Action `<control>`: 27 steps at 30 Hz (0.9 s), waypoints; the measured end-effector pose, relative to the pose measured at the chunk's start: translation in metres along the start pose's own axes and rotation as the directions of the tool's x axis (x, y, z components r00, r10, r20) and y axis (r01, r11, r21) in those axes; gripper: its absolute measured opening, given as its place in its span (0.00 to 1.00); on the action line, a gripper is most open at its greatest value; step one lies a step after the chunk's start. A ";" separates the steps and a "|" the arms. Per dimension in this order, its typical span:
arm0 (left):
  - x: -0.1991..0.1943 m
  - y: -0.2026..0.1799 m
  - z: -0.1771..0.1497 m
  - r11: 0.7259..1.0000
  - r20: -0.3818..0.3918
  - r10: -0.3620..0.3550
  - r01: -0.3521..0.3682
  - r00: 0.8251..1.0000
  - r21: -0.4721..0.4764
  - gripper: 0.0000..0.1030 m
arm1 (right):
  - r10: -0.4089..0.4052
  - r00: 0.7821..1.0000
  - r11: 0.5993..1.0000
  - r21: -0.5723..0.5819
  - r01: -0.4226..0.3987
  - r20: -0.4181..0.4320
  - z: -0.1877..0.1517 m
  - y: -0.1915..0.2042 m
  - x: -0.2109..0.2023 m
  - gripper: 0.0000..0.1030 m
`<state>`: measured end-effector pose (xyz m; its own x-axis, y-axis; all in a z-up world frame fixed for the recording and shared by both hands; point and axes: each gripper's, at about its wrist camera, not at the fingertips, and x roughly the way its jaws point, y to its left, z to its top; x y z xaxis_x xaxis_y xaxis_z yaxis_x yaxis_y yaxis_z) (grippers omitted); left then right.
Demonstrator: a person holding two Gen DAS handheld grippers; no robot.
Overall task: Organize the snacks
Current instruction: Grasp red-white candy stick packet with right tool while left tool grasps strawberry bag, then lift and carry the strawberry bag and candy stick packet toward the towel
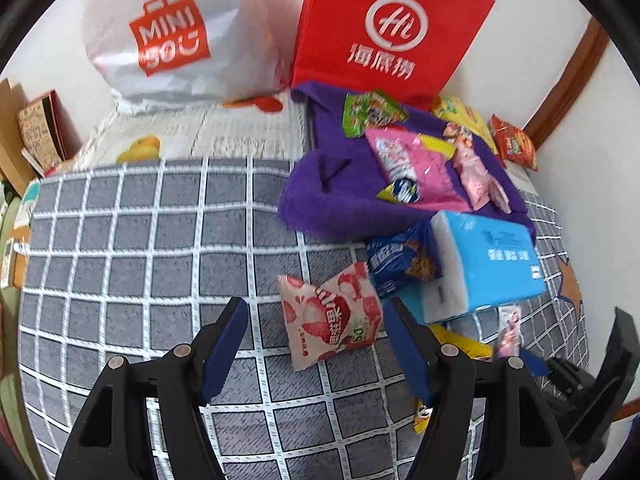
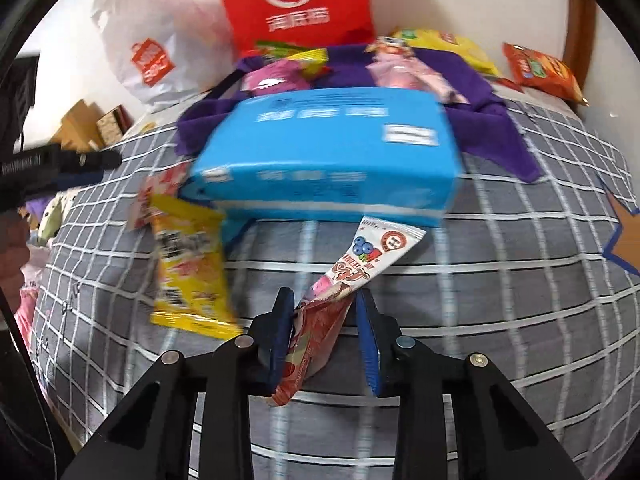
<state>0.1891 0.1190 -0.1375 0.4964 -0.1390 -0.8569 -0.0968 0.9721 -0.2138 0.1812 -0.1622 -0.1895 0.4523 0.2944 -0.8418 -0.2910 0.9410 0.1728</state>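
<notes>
Grey bedding with a white grid [image 1: 152, 248] covers the bed you are working over, and a white wall stands behind it. Against that wall lean a white shopping bag [image 1: 168, 40] and a red paper bag [image 1: 384, 28]. In front of the red bag lies a purple cloth [image 1: 332, 196] carrying several snack packets, among them a pink packet [image 1: 412, 168] and a green packet [image 1: 368, 114]. A blue tissue pack [image 1: 488, 256] rests at the cloth's near edge, with a dark blue snack bag [image 1: 400, 260] just beside it.

Your left tongs [image 1: 316, 344] stand released, jaws apart, with a strawberry candy packet [image 1: 332, 320] lying on the bedding between the tips, untouched by either pad.

Your right tongs [image 2: 324, 320] are clenched on a long pink-and-white snack packet [image 2: 360, 268]; its red lower end is pinched against the left pad while the white top angles up toward the tissue pack. A yellow snack packet [image 2: 188, 264] lies just left of it on the bedding. An orange packet [image 2: 540, 70] sits far back on the right by the wall.
</notes>
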 end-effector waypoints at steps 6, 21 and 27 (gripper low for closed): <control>0.037 -0.004 -0.009 0.999 -0.052 -0.024 0.022 0.998 -0.042 0.66 | -0.025 1.000 1.000 -0.002 0.025 -0.014 0.001 -0.017 0.002 0.29; 0.061 -0.034 -0.011 0.993 0.021 0.107 -0.108 0.994 0.043 0.75 | -0.099 0.993 0.989 -0.104 0.105 0.063 -0.012 0.000 0.009 0.44; 0.062 -0.043 -0.016 0.976 0.066 0.171 -0.178 0.983 0.122 0.64 | -0.118 0.989 0.988 -0.088 0.125 0.090 -0.015 -0.005 0.006 0.32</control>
<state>0.2103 0.0658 -0.1887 0.5281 0.0422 -0.8481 -0.0775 0.9970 0.0014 0.1732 -0.1674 -0.2030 0.5570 0.1955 -0.8071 -0.3049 0.9522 0.0202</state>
